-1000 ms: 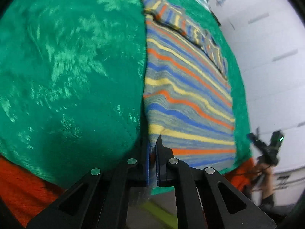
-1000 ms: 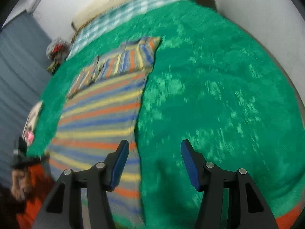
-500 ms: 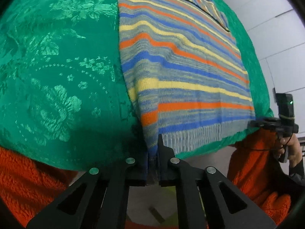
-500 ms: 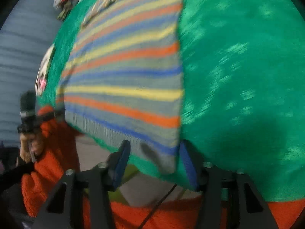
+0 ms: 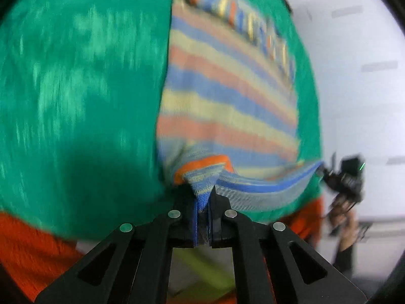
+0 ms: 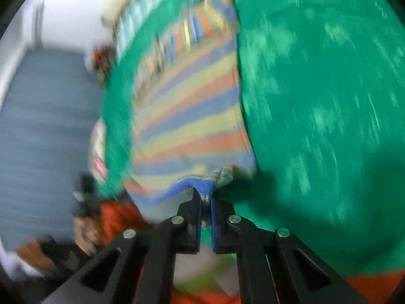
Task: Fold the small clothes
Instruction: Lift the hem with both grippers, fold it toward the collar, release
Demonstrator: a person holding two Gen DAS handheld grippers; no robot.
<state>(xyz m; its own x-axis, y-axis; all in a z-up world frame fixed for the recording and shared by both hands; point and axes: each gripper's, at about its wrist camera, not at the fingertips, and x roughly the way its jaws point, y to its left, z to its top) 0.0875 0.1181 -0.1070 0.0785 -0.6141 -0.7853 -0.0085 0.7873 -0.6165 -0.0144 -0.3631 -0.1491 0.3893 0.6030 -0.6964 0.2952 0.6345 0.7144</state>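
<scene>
A striped knit sweater (image 5: 227,96) in blue, orange and yellow lies flat on a green bedspread (image 5: 76,76), its sleeve folded across the far end. My left gripper (image 5: 202,195) is shut on the near hem corner, and the blue ribbed edge is lifted and bunched between the pads. In the right wrist view the same sweater (image 6: 189,116) runs away from me. My right gripper (image 6: 206,197) is closing tight on the other hem corner, with cloth pinched between its blue pads. The hem hangs in a curve between both grips.
The green bedspread (image 6: 316,101) spreads wide beside the sweater. An orange blanket edge (image 5: 25,248) hangs at the near side of the bed. A checked cover (image 6: 141,17) and a small toy (image 6: 101,58) lie at the far end. Both views are blurred.
My right gripper, open over the hem earlier, has shut on the hem corner. Both grippers have lifted the near hem off the bedspread, and the left grip has held throughout.
</scene>
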